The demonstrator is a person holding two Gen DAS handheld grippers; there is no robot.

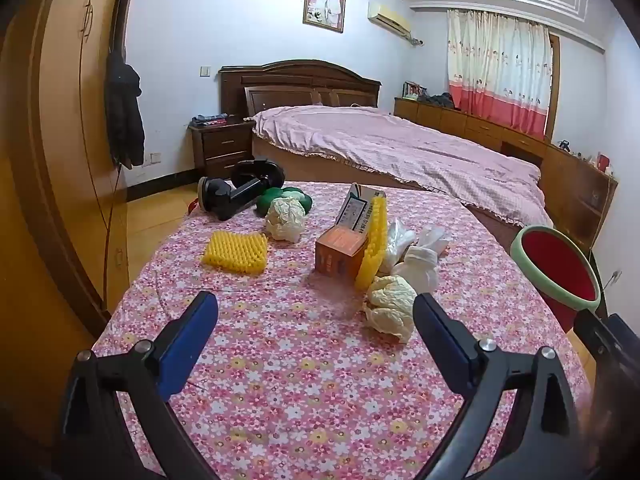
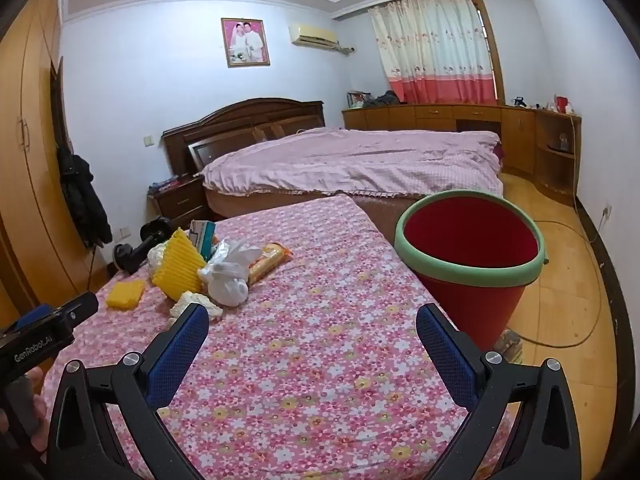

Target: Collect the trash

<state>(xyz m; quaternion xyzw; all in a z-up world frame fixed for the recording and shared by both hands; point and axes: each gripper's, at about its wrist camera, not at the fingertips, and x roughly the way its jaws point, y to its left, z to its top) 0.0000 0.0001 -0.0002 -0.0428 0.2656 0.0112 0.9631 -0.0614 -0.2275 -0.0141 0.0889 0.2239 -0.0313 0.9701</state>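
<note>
Nothing has been picked up yet — both tools hover over the flowered tablecloth (image 1: 280, 380) with the trash heaped farther along it. The left gripper (image 1: 316, 320) has its blue pads spread wide and holds nothing; the right gripper (image 2: 312, 332) is equally wide apart and empty. Taking the red bucket (image 2: 472, 248) with its green rim as the landmark, standing just off the table's right edge, the trash lies to its left: a crumpled paper ball (image 1: 390, 306) nearest the left gripper, a knotted white plastic bag (image 2: 226, 280) behind it, an orange carton (image 1: 340, 250), a second paper wad (image 1: 285, 218) farther back and a snack wrapper (image 2: 268, 260) closest to the bucket. Yellow foam pieces (image 1: 235, 251) sit farthest from it. The step in hand looks like the first reach; next, the left gripper likely needs to advance slightly right, straddle the near paper ball, close gently, then carry it over the bucket's rim.
</note>
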